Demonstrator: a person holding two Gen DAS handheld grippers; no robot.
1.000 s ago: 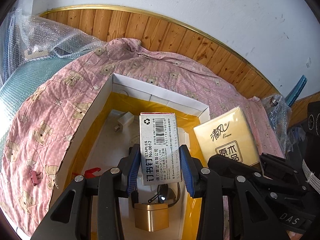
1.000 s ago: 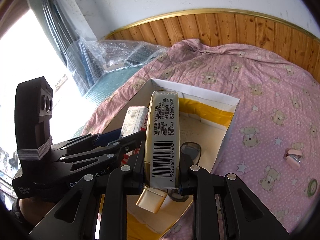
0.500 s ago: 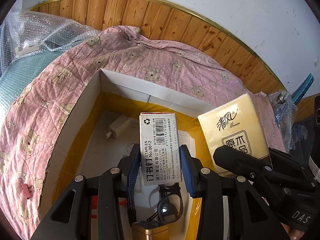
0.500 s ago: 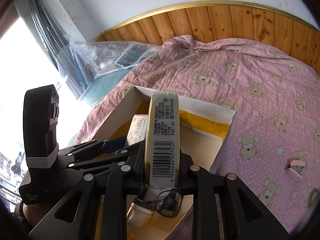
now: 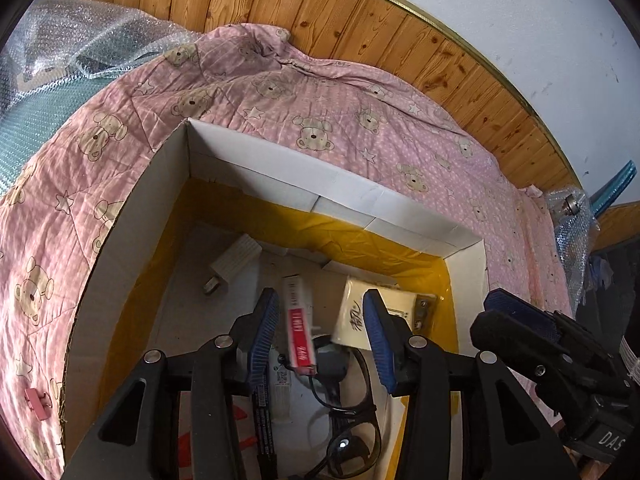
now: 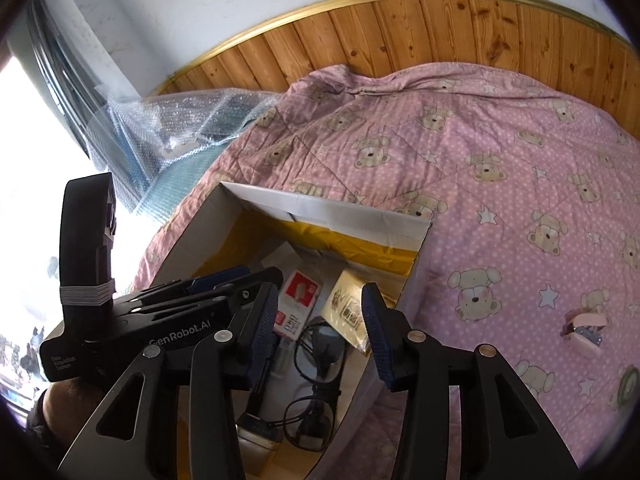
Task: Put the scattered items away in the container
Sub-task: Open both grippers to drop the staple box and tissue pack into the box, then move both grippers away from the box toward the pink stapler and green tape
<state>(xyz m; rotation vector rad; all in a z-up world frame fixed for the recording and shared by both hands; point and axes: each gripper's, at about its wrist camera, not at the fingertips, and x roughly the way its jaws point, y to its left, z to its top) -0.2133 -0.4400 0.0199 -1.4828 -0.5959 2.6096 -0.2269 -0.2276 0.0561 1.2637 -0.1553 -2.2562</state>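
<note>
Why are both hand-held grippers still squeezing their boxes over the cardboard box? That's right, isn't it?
Not quite. Both are over the cardboard box, but they squeeze nothing now. In the left wrist view the left hand-held gripper is open, and the staples box has dropped inside. In the right wrist view the right hand-held gripper is open too, with the tissue pack inside.

Daylight fills both views, bright and even on the pink quilt (image 6: 500, 152). In the right wrist view a window (image 6: 24, 160) at nine o'clock is blown out to pure white, and glare washes the bubble wrap (image 6: 192, 120) beside it. The box (image 5: 280, 172) interior sits in softer shade. The staple box (image 5: 298, 332) and tissue pack (image 5: 356, 320) look motion-blurred. Fisheye distortion bows the wood panelling (image 5: 360, 28) into an arc, and black vignetting rims every corner
</note>
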